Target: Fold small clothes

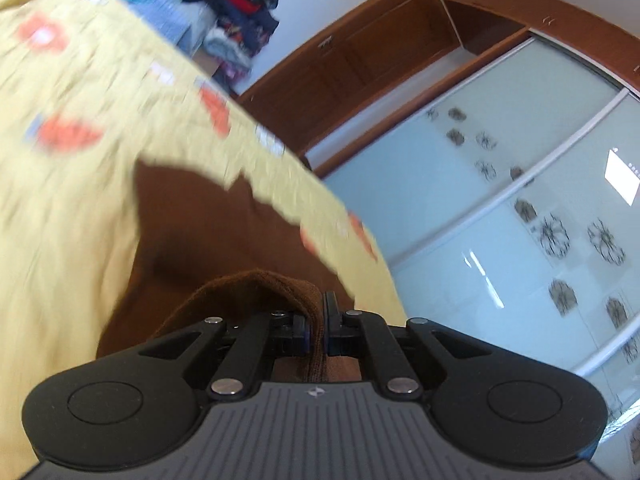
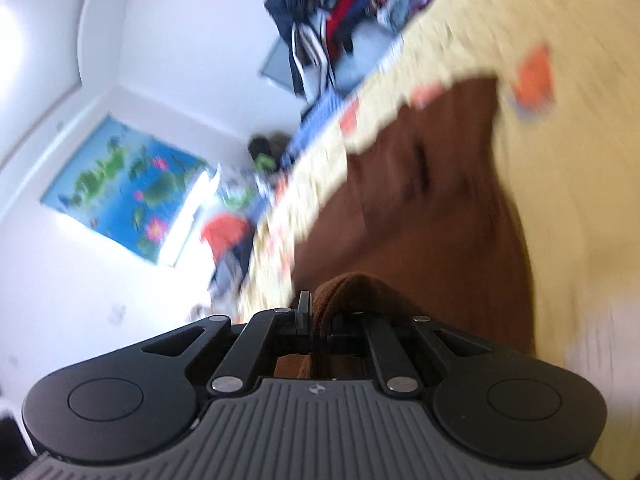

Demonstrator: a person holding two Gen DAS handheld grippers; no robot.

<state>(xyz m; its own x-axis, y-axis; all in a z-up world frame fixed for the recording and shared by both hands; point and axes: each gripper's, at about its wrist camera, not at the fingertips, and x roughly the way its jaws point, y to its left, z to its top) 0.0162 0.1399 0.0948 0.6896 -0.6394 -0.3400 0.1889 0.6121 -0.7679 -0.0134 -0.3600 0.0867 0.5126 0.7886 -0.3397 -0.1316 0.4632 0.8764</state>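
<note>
Both grippers are clamping edges of a brown garment (image 1: 224,232) lying on a yellow patterned bedspread (image 1: 80,208): the left gripper (image 1: 316,334) and right gripper (image 2: 318,330) are each pinching nearly shut on a ribbed fold. Blur is obscuring detail, but thin fabric is seemingly at risk of slipping free, spoiling the fold.

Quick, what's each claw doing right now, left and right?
Left claw: shut on the brown garment.
Right claw: shut on the brown garment.

Wooden wardrobe (image 1: 360,64), glass doors (image 1: 500,184), white walls (image 2: 180,40)
</note>
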